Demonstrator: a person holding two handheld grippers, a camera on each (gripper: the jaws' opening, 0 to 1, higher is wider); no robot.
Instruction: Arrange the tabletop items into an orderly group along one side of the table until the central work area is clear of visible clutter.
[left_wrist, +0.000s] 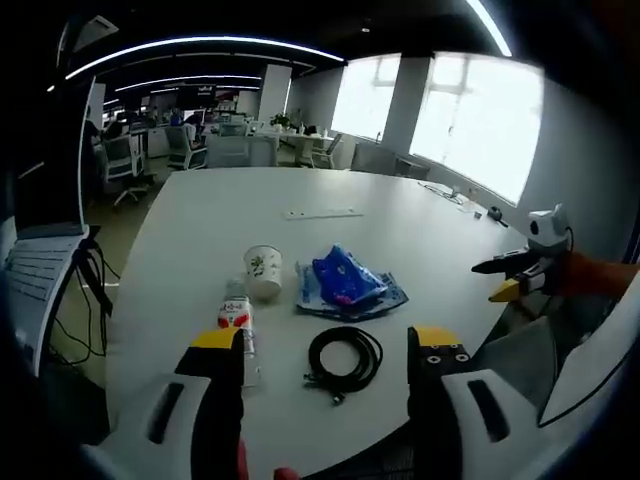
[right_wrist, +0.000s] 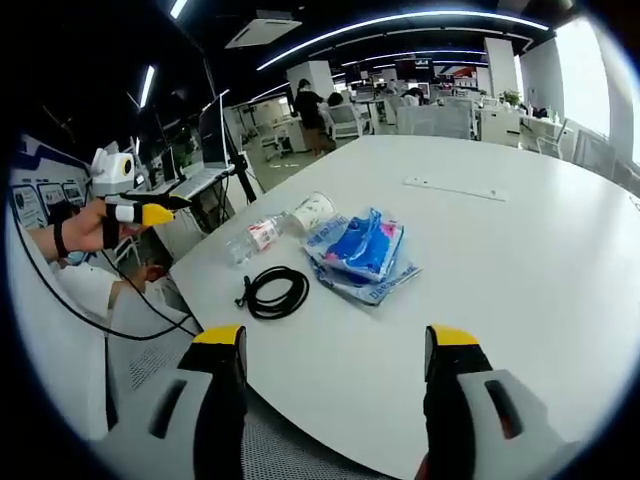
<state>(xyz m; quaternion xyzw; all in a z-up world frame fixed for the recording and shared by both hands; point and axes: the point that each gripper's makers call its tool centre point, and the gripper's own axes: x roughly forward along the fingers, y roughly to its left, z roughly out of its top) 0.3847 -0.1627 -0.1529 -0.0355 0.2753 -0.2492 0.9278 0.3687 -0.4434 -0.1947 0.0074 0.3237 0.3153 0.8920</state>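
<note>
coiled black cable (left_wrist: 345, 361) lies beside blue packet (left_wrist: 349, 281), cup (left_wrist: 263, 271), bottle (left_wrist: 238, 322).

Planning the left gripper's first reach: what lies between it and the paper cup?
In the left gripper view, the plastic bottle lies between left gripper and paper cup.
</note>
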